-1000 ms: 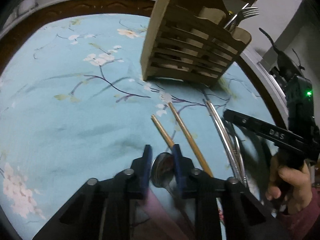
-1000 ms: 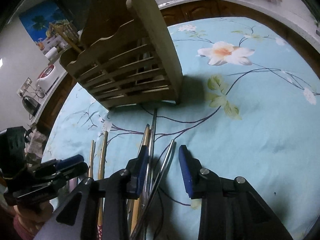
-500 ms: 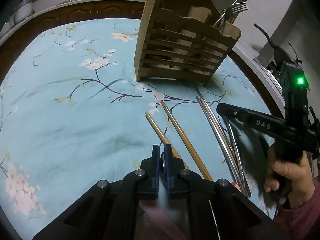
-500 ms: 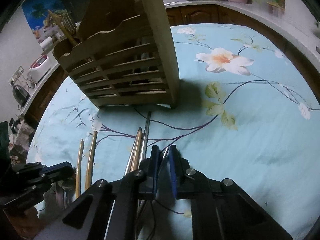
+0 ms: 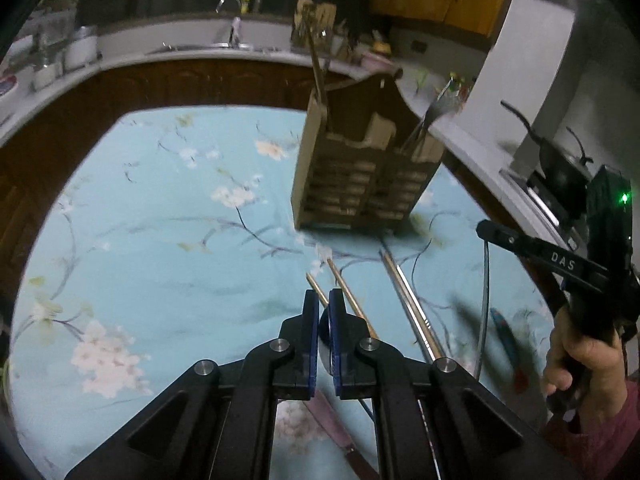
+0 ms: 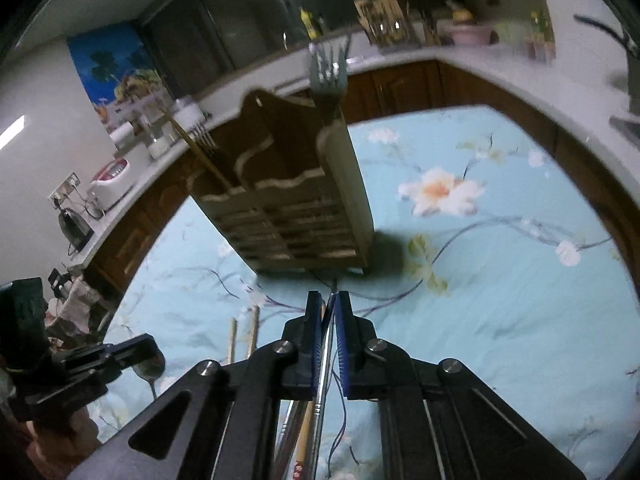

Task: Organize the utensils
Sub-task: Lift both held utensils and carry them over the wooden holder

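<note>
A wooden slatted utensil caddy (image 5: pixel 360 176) (image 6: pixel 296 216) stands on the blue floral tablecloth (image 5: pixel 160 248). It holds forks (image 6: pixel 328 72) and a chopstick (image 5: pixel 316 68). My left gripper (image 5: pixel 324 312) is shut on a metal spoon, whose bowl (image 6: pixel 150 366) shows in the right wrist view. Two wooden chopsticks (image 5: pixel 348 300) and metal chopsticks (image 5: pixel 408 304) lie on the cloth ahead. My right gripper (image 6: pixel 328 312) is shut on a thin metal chopstick (image 6: pixel 323 372), lifted above the cloth; it also shows in the left wrist view (image 5: pixel 486 304).
A kitchen counter (image 5: pixel 160 56) with a sink curves behind the table. A rice cooker (image 6: pixel 108 184) and kettle (image 6: pixel 74 224) stand on the counter at left. A pan (image 5: pixel 560 168) sits at right. A red-blue utensil (image 5: pixel 504 328) lies on the cloth.
Both grippers closed on their utensils, then rose and tilted up. The spoon and the metal chopstick left the cloth; the caddy now appears farther and lower in both views.
</note>
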A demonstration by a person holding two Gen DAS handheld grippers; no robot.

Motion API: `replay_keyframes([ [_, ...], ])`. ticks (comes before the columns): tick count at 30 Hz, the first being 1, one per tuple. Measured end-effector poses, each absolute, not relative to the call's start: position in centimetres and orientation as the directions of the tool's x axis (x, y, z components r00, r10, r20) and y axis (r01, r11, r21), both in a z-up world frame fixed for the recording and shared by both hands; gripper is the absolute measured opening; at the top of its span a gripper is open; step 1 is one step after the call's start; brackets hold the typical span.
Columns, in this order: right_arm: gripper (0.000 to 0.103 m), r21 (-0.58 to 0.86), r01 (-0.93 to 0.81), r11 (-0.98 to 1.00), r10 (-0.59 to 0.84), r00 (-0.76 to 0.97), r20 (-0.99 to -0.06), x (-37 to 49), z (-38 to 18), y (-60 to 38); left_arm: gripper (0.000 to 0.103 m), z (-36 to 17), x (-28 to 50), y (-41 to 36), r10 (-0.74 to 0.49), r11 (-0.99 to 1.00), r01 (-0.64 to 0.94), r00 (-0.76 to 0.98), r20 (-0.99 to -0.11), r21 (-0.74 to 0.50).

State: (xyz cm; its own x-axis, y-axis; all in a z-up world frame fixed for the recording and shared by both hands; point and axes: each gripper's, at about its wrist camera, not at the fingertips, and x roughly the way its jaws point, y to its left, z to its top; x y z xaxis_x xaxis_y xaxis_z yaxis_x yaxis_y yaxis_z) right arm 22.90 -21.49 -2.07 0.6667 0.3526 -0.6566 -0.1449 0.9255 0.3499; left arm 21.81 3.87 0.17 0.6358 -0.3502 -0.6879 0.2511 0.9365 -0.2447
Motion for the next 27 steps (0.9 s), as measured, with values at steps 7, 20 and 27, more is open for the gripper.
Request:
replay_keyframes([
  [7,0.005,0.353,-0.174,0.919,0.363,0.719,-0.592,21.0,1.3,-21.8,0.003,3.4,18.6,5.6,-0.33,0.943,0.217,0.7,-0.633,-0.251],
  [20,0.004,0.31,-0.199,0.93,0.332,0.818,-0.47,18.8,5.6,-22.0,0.003,6.9,16.0,7.0,-0.276,0.956,0.158,0.763,-0.584,-0.246],
  [27,0.004,0.316,-0.202,0.927,0.329,0.842,-0.428,18.6,6.7,-22.5,0.003,8.4,16.0,6.7,-0.235,0.965,0.13,0.811,-0.536,-0.226],
])
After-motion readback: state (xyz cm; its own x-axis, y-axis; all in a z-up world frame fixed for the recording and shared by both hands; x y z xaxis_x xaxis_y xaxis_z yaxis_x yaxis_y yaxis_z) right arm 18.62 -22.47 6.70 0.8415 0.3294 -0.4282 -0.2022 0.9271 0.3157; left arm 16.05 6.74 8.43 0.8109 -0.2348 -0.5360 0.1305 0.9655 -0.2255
